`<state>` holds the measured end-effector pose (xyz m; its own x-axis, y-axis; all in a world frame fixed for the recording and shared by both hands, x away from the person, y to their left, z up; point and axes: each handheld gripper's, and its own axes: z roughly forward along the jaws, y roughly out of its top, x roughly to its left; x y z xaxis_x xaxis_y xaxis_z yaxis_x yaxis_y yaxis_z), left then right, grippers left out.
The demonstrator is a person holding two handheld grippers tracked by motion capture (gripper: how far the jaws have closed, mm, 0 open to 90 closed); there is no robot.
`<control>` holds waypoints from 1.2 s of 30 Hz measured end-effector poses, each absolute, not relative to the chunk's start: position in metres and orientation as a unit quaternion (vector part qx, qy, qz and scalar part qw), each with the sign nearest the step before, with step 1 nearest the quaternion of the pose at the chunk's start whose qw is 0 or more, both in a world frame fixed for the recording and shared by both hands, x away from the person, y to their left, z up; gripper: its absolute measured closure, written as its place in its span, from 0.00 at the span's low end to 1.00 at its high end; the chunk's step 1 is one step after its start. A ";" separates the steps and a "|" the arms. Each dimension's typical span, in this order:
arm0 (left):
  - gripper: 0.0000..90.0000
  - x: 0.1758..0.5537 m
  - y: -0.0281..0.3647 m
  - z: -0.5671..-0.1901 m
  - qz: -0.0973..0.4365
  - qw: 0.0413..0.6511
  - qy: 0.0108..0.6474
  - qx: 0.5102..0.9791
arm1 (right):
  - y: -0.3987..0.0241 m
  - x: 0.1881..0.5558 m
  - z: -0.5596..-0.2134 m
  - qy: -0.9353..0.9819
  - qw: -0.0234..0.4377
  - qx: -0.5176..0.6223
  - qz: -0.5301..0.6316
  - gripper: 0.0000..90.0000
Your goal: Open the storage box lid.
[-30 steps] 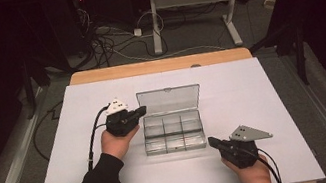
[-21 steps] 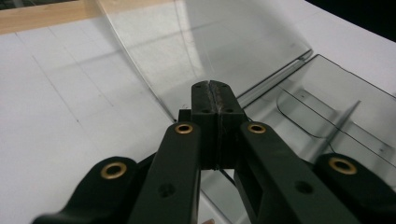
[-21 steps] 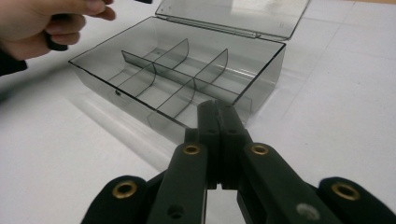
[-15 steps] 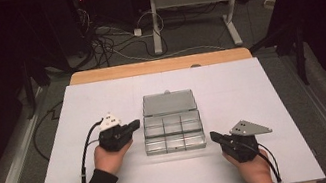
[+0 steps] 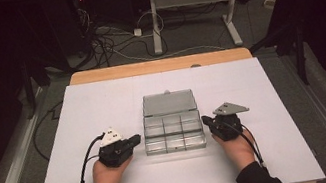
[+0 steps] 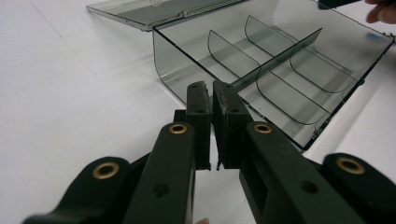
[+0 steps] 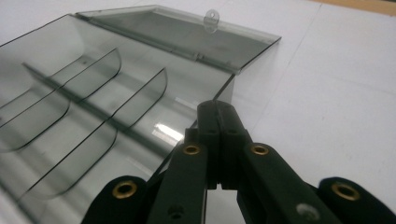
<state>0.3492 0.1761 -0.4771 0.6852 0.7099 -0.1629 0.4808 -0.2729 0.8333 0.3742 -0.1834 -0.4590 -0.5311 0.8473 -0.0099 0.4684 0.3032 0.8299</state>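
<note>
From the high view, a clear plastic box [image 5: 173, 131] sits in the middle of the white counter [image 5: 102, 102], its lid [image 5: 168, 102] swung open and lying flat on the far side, its six compartments holding nothing that can be seen. The left tongs [image 5: 135, 140] lie just beside the box's left wall, held in the person's left hand [image 5: 109, 172], with a cable trailing back toward the sleeve. The right tongs [image 5: 205, 122] sit close against the box's right wall, in the right hand [image 5: 234, 145], a grey three-cornered plate on top. In the left gripper view, the left tongs [image 6: 212, 91] have their jaws almost together with only a thin slit between the pads, nothing gripped; they have just been opening slightly. They point at the near corner of the box [image 6: 280, 60], whose curved dividers show through the smoky walls, and the lid [image 6: 154, 9] lies beyond. In the right gripper view, the right tongs [image 7: 218, 109] are fully closed on nothing, their tips at the corner of the box [image 7: 93, 107], next to the hinge of the lid [image 7: 187, 32] with its small tab.
</note>
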 end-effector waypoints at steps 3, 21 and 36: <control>0.93 0.352 0.177 -0.479 0.120 0.466 0.381 0.789 | -0.181 0.386 -0.460 0.778 0.235 0.429 0.394 1.00; 0.93 0.350 0.189 -0.479 0.118 0.463 0.384 0.790 | -0.169 0.397 -0.469 0.792 0.215 0.433 0.373 1.00; 0.73 0.338 0.213 -0.478 0.140 0.475 0.384 0.780 | -0.186 0.356 -0.469 0.790 0.208 0.411 0.404 0.95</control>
